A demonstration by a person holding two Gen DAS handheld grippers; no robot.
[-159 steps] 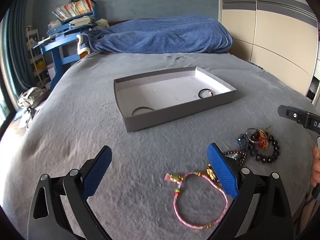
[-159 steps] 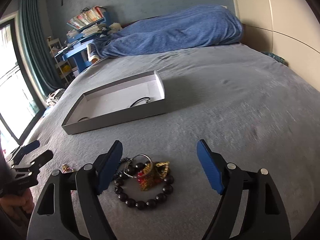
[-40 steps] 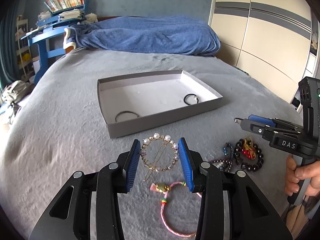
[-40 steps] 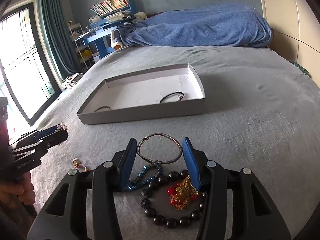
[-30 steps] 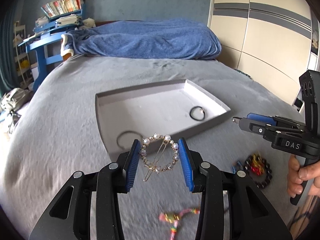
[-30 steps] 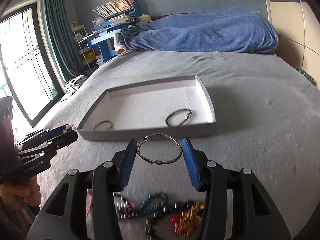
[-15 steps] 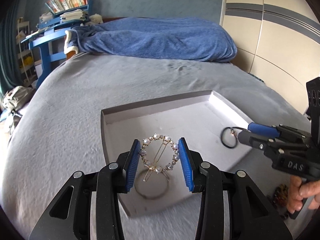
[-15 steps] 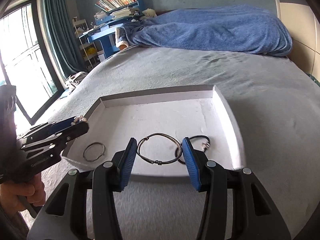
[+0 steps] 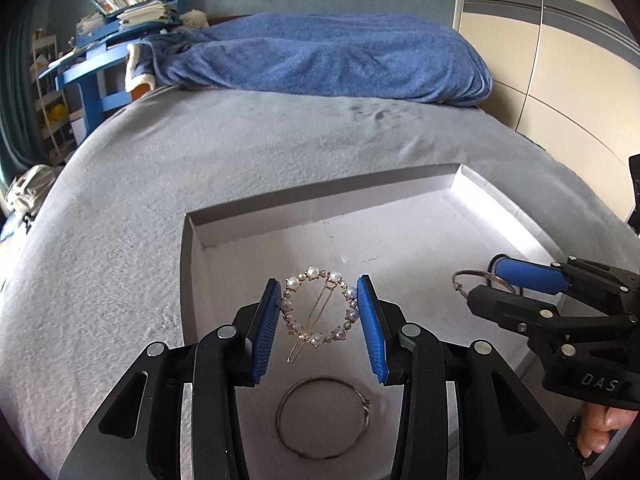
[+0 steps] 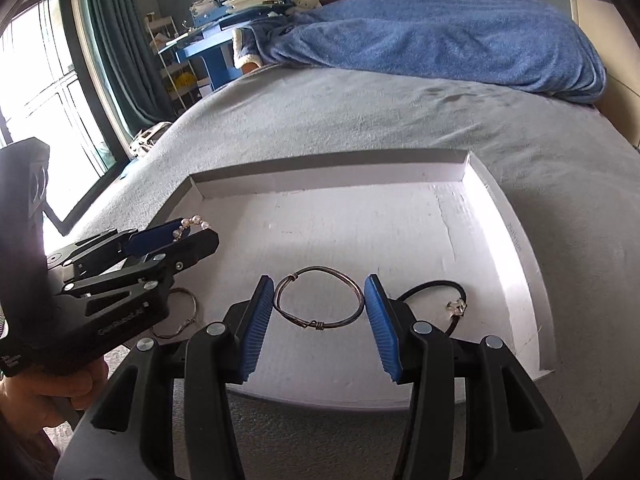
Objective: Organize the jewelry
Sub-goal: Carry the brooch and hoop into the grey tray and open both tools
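Observation:
My left gripper (image 9: 318, 317) is shut on a round pearl hair clip (image 9: 316, 307) and holds it above the left part of the grey tray (image 9: 320, 200). A thin metal bangle (image 9: 323, 417) lies in the tray just below it. My right gripper (image 10: 319, 306) is shut on a silver wire bangle (image 10: 319, 301) and holds it over the tray (image 10: 532, 280). A black cord bracelet (image 10: 436, 300) lies in the tray to its right. Each gripper shows in the other's view: the right gripper (image 9: 480, 292), the left gripper (image 10: 192, 236).
The tray lies on a grey bedspread (image 9: 120, 240). A blue blanket (image 9: 320, 60) is heaped at the head of the bed. A blue desk with books (image 9: 100, 60) stands at the far left, wardrobe doors (image 9: 560, 60) at the right.
Both grippers have moved forward from the loose jewelry to above the tray, each keeping its piece. The beads and pink bracelet have dropped out of view.

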